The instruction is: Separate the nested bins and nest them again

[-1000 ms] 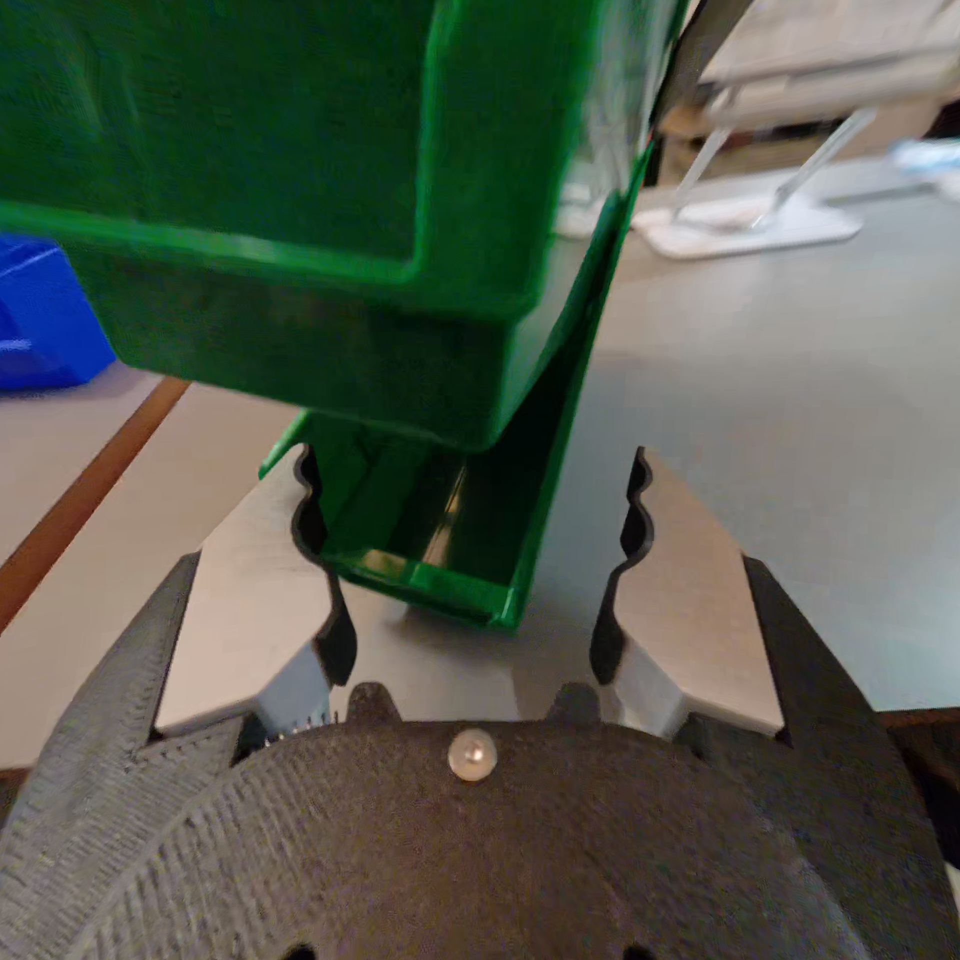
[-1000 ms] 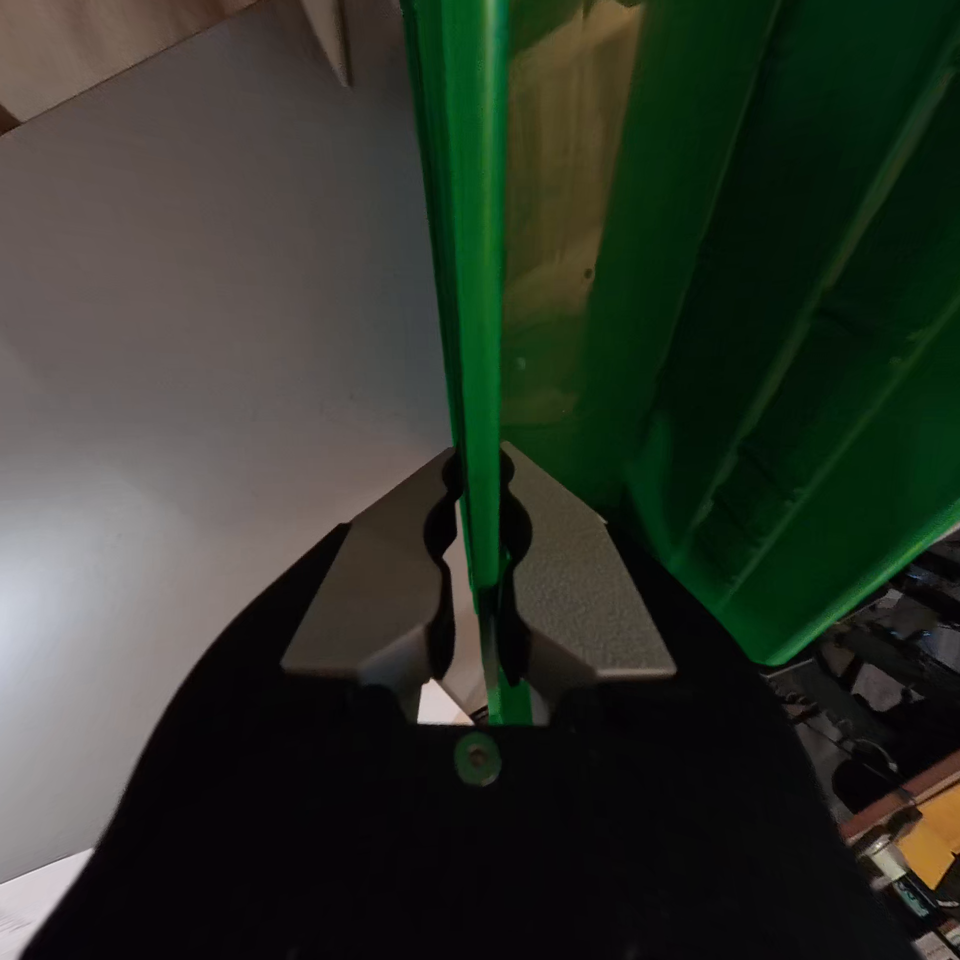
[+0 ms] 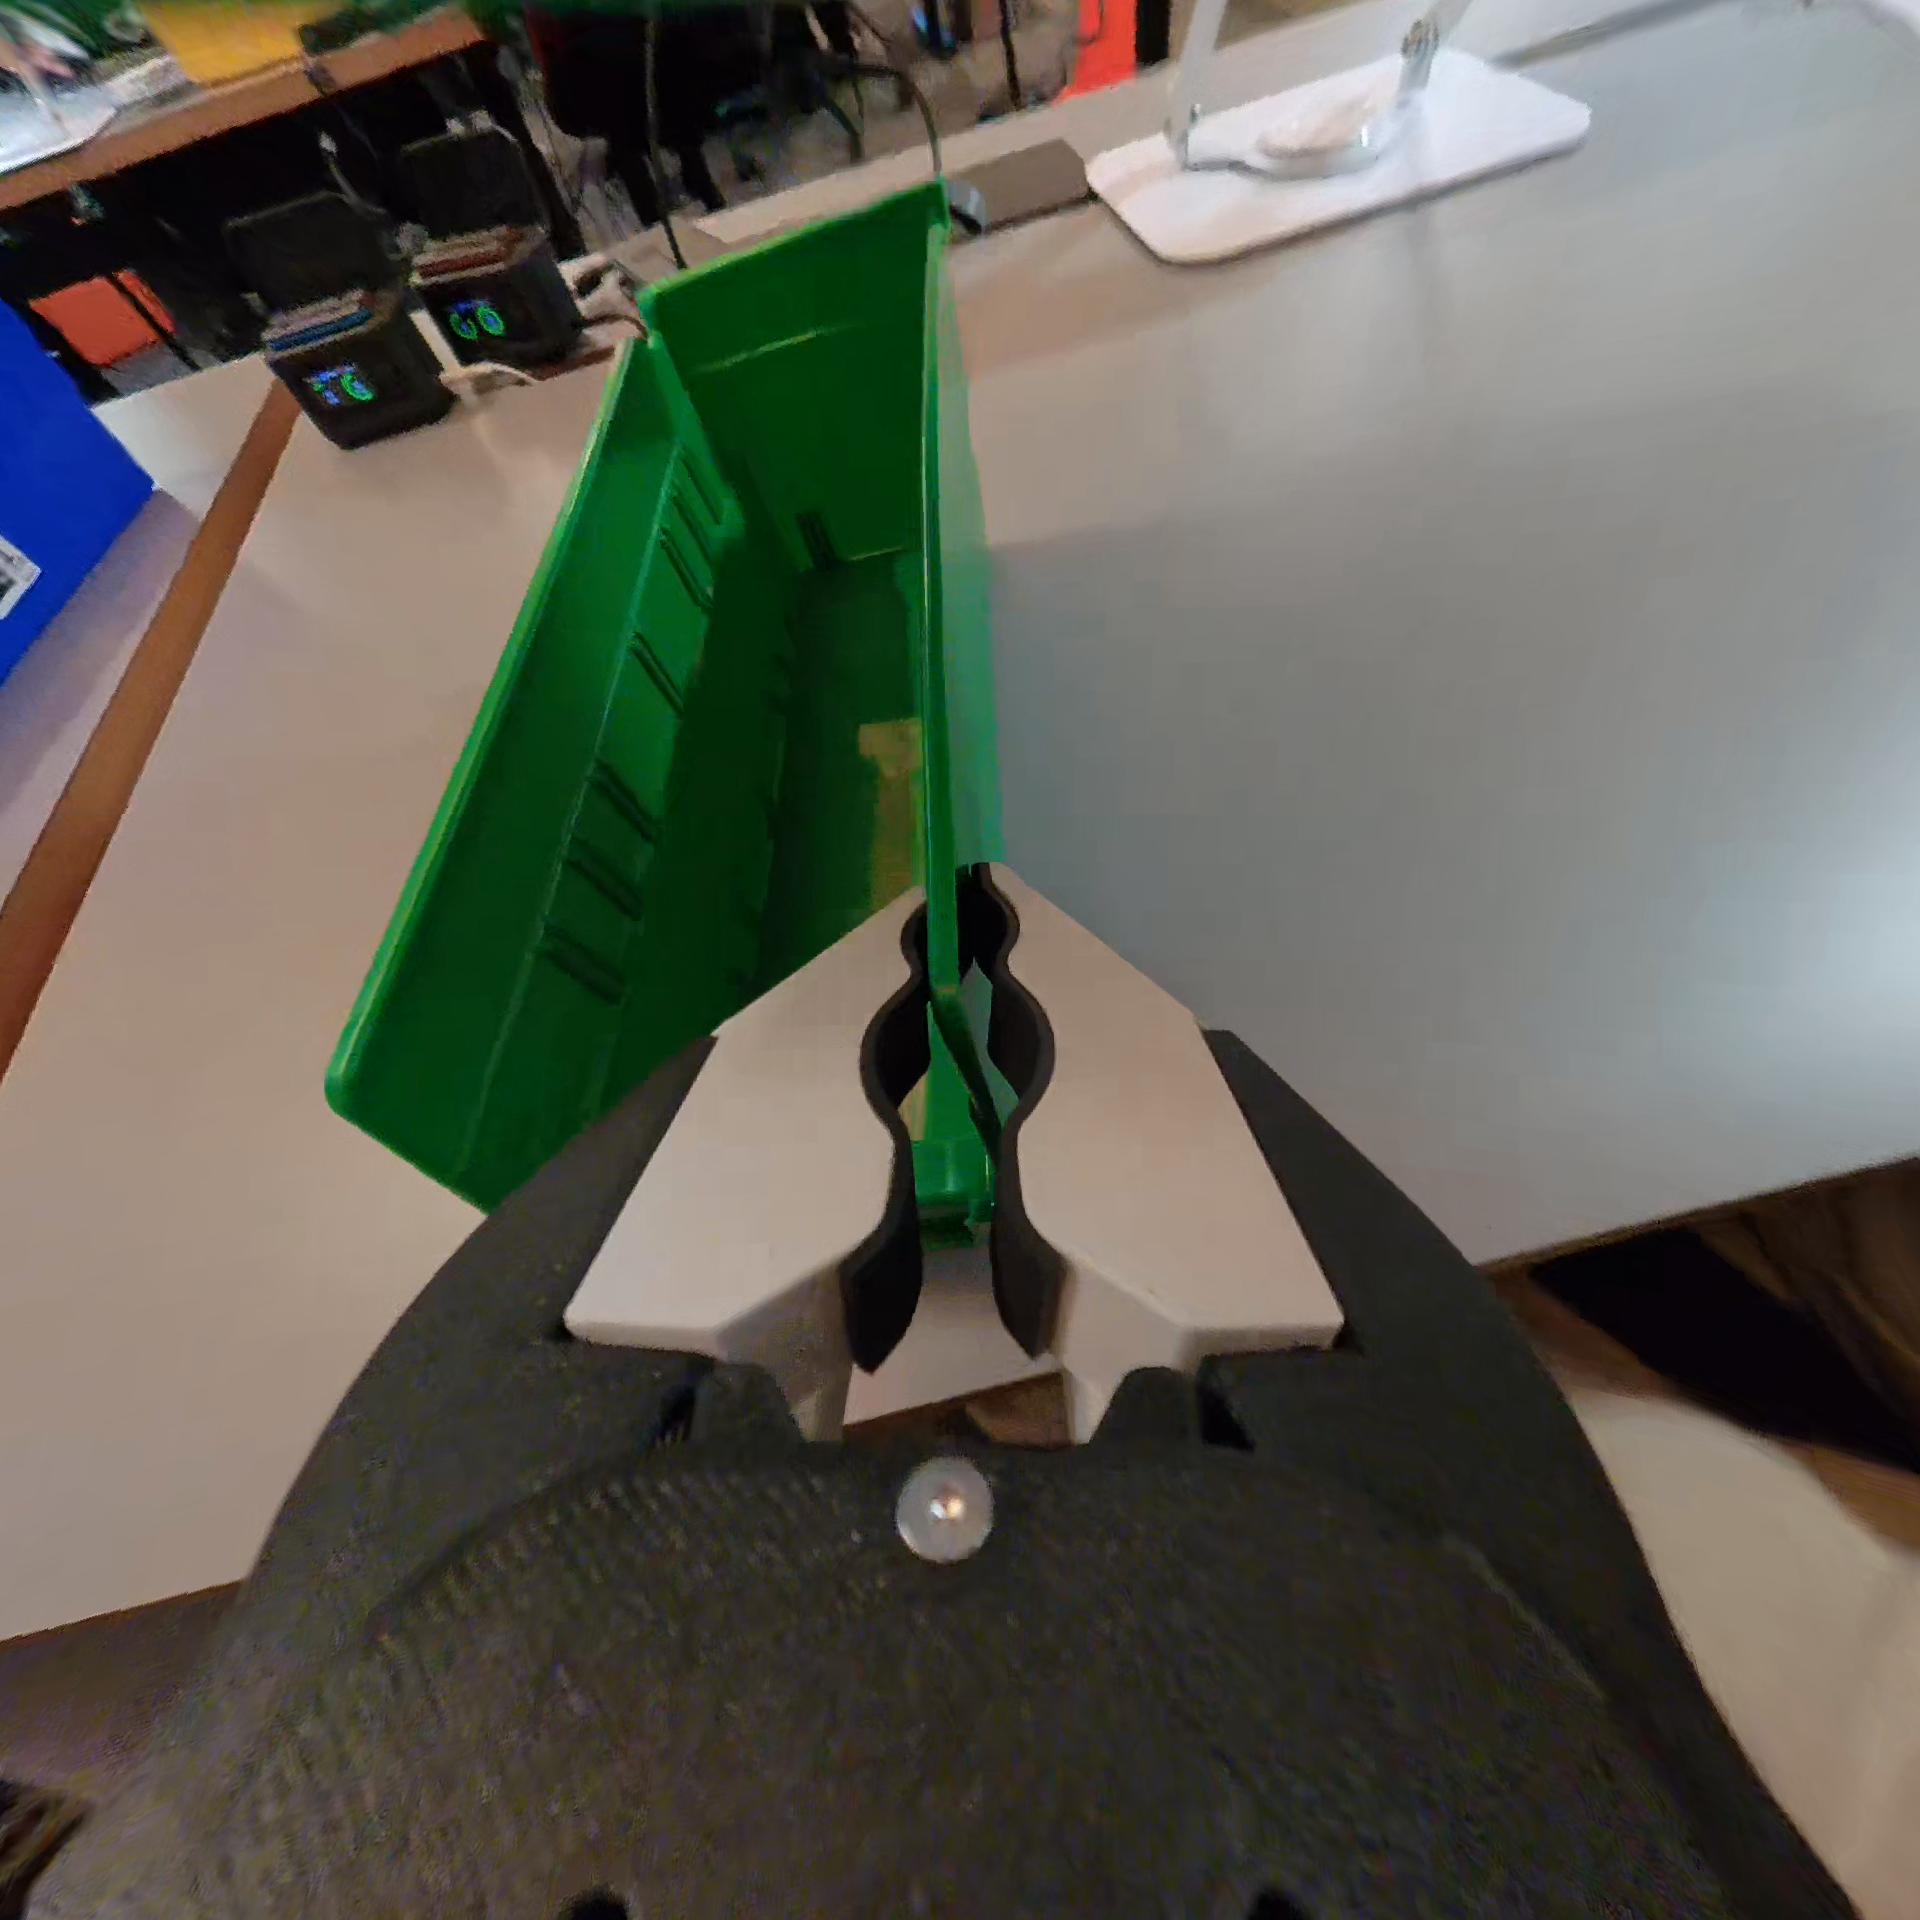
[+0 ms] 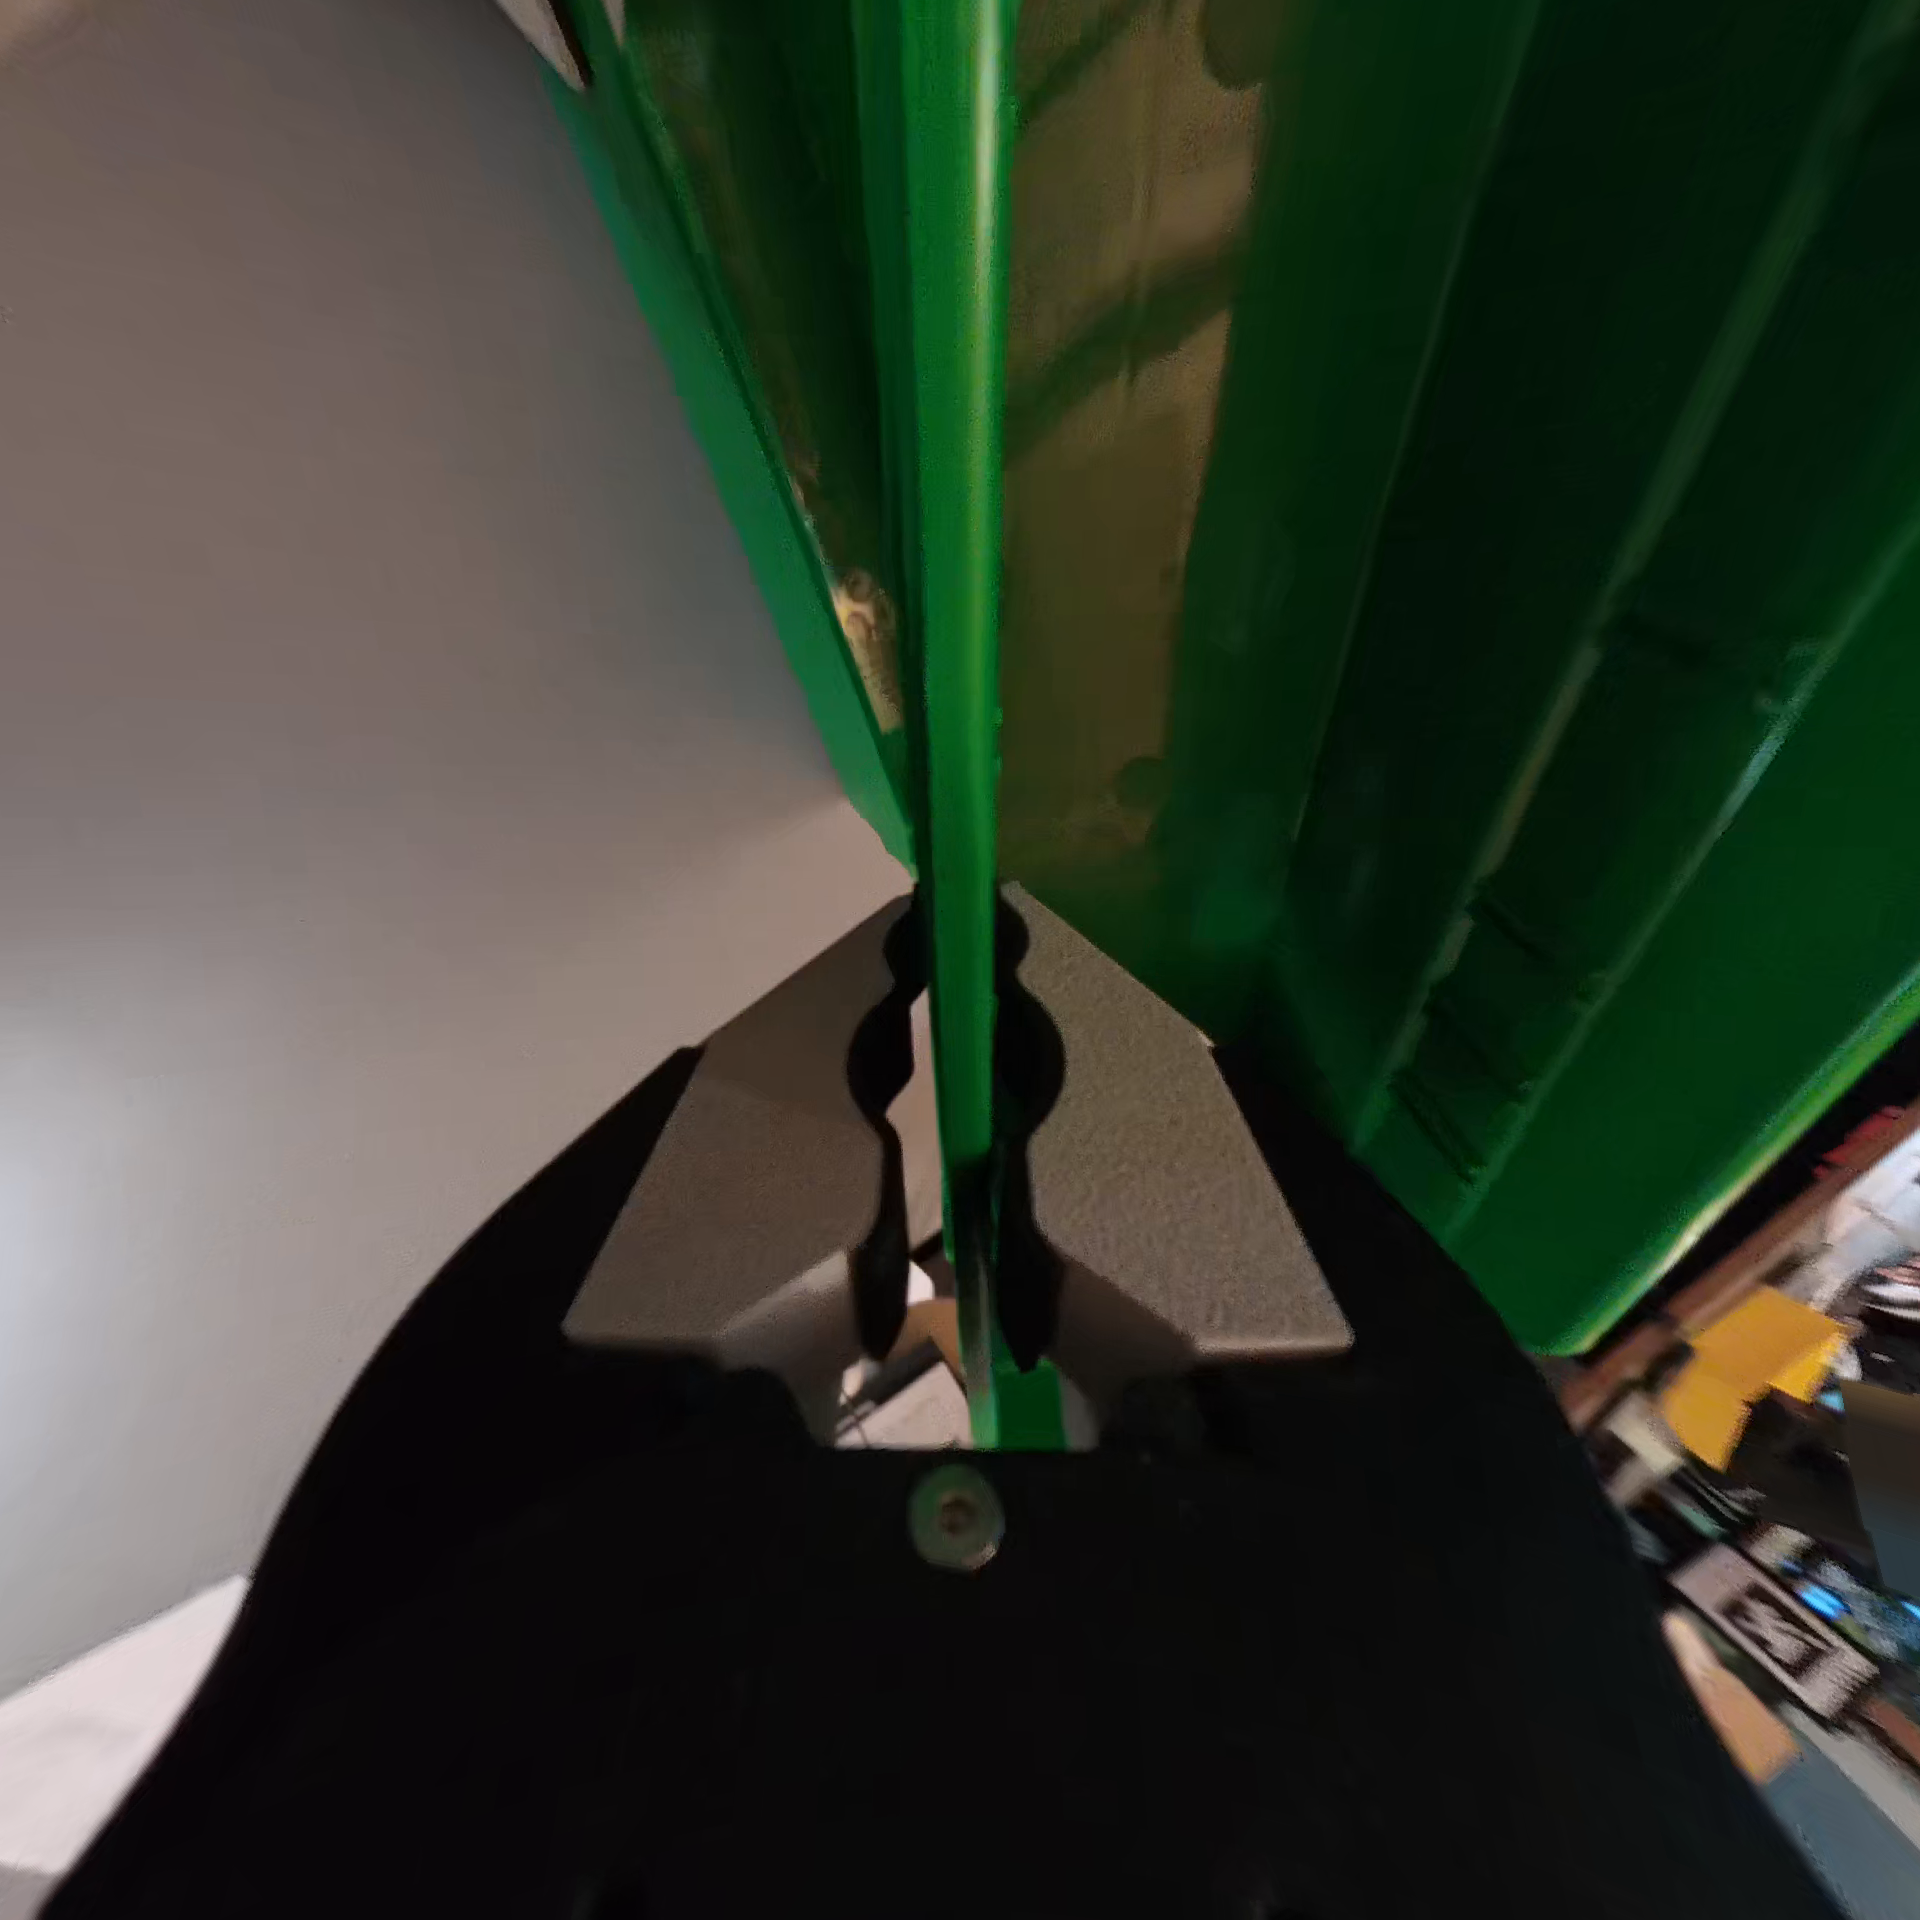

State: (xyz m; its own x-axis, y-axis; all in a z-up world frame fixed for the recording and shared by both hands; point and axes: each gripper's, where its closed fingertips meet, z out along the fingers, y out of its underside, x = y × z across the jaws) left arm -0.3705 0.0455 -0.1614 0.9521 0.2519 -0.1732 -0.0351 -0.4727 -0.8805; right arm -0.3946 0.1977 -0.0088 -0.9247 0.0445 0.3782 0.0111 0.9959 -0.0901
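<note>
We have the bins apart and are at the point between separating and nesting again. In the left wrist view our left hand-held gripper (image 3: 961, 1049) is closed on the right-hand wall of one green bin (image 3: 665, 748), which runs from the lower centre of the frame to the upper centre over the grey bench (image 3: 1455, 675); whether its base touches the bench we cannot tell. In the right wrist view our right hand-held gripper (image 4: 961, 1049) is clamped on a thin green edge of a second green bin (image 4: 1558, 520), which fills the upper right of the frame.

Next, we judge, the two bins must be lined up mouth to base and one slid into the other, and both grips must stay firm while we do it.

A second ago the left hand-held gripper was wide open and held nothing, with the two bins stacked just ahead of it; now it has closed on a wall. The right hand-held gripper keeps its clamp on the same edge.

At the upper left stand a blue bin (image 3: 52, 488) and small black boxes (image 3: 358, 364); a white stand (image 3: 1351, 145) sits at the upper right.
</note>
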